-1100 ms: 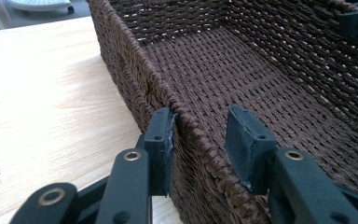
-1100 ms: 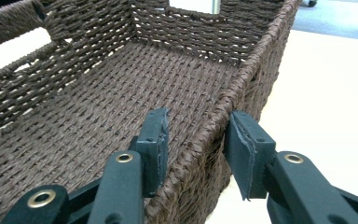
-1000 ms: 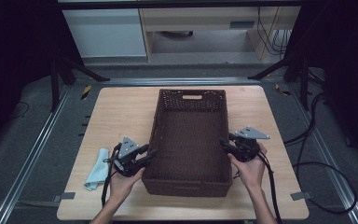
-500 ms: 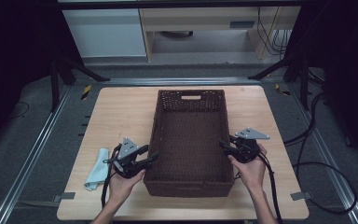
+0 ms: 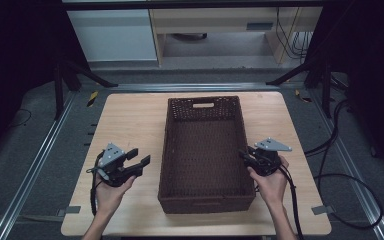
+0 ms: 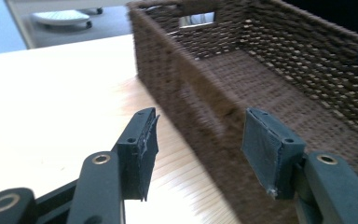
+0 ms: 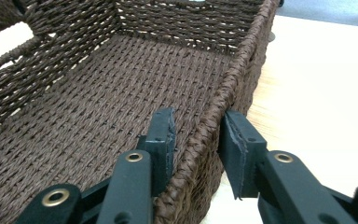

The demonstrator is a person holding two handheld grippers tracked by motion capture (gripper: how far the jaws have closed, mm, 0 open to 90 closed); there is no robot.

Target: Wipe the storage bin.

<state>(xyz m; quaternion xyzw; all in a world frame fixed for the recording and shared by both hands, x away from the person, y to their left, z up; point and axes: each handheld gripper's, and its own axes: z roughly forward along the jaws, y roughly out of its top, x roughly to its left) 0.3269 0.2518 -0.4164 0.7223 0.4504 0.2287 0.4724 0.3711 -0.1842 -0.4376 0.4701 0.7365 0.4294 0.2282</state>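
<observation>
One wicker basket [image 5: 204,150], two tongs: left [image 5: 135,164], right [image 5: 246,156].

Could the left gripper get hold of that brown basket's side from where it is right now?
Probably yes. The left gripper stands open beside the basket, its jaws having just been opening, with bare table between them and nothing in the way.

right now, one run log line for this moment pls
left claw: open, jaws just opening, off basket | right claw: closing astride right rim, contact unclear | basket: empty, on table
</observation>
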